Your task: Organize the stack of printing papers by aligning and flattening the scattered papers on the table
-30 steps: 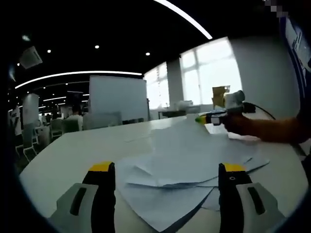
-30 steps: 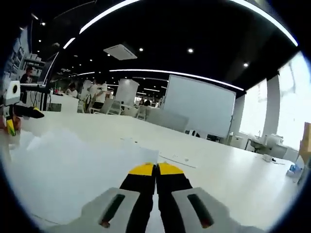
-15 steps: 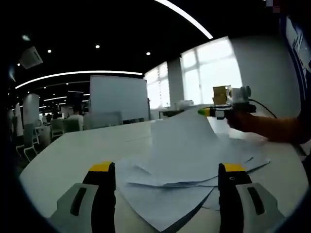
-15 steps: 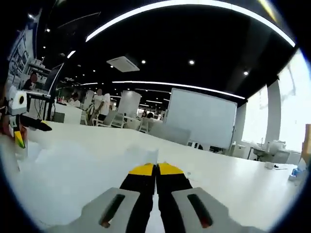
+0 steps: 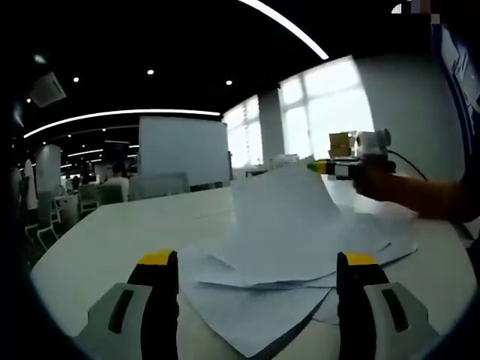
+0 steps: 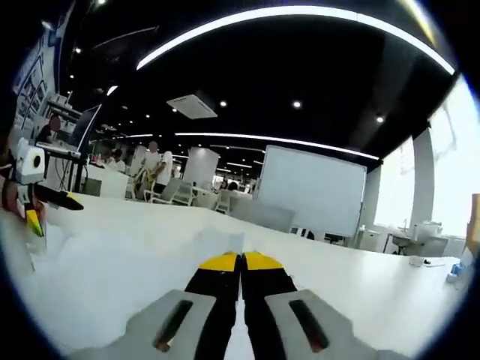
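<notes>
Higher now, the right gripper (image 6: 241, 259) pinches one paper sheet (image 5: 281, 217) tight above the papers (image 5: 285, 296); left gripper (image 5: 255, 259) gapes empty

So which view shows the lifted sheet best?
The left gripper view: the lifted sheet rises off the scattered papers, its corner pinched in the right claw. The right gripper view shows it edge-on as a pale blur behind that shut claw.

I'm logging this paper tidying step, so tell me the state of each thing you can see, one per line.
left gripper: open, jaws wide apart over the pile.
right gripper: shut on the lifted sheet's corner.
lifted sheet: raised at one corner, sloping down to the pile.
scattered papers: lying flat, fanned out, not aligned.
table: white, bearing the papers.
</notes>
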Motion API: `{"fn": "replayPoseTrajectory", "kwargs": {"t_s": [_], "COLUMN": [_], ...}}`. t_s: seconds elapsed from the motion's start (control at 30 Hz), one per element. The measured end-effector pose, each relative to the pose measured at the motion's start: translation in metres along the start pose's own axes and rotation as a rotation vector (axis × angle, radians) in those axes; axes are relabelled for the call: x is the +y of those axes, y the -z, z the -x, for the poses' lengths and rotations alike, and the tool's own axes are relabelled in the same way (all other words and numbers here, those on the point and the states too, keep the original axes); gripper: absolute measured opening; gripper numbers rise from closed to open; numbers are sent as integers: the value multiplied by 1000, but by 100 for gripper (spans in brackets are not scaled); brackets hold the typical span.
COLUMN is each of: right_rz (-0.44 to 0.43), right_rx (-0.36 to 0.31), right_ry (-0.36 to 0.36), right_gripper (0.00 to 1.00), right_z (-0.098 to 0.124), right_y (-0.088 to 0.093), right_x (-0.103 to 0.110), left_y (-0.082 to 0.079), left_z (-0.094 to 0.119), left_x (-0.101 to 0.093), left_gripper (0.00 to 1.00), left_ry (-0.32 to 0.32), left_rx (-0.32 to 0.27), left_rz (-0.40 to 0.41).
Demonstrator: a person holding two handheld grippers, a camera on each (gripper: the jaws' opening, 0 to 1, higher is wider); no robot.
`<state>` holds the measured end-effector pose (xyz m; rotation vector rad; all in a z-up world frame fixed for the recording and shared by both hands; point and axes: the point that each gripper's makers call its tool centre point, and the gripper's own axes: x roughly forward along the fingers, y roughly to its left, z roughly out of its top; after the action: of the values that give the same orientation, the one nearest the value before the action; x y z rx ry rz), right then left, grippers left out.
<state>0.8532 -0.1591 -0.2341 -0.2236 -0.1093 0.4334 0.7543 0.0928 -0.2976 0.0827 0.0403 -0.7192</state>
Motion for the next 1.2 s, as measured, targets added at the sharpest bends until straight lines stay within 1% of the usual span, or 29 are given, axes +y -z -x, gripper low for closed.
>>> {"fn": "replayPoseTrajectory", "kwargs": {"t_s": [0.13,0.3,0.4,0.47,0.7,0.87,0.97,1.13,1.2], "right_rz": [-8,7,-25,-34,-45,-5,-1,-18,-38], "right_rx": [-15,-33,-50,-58,-84,-98,-125,-144,-158], "right_ry": [-9,-19,-42,-45,-51,-58,-71,-77,-86], "right_gripper": [0,0,0,0,0,0,0,0,0], "right_z": [-3,-2,-1,0,3,4,6,8,10], "right_y": [-3,-7,-10,-12,-18,-21,-27,-32,-35], "right_x": [-2,2,6,6,10,14,18,21,22], "left_y": [0,0,0,0,0,0,0,0,0], "left_z": [0,0,0,0,0,-1,0,0,0], "left_x": [0,0,-1,-1,0,-1,-1,0,0], "left_gripper": [89,89,89,89,89,88,88,88,88], "left_ry": [-2,-4,-3,-3,-4,1,1,1,1], "left_rx": [1,4,3,4,2,2,2,3,3], "left_rz": [4,6,4,2,29,18,21,22,22]}}
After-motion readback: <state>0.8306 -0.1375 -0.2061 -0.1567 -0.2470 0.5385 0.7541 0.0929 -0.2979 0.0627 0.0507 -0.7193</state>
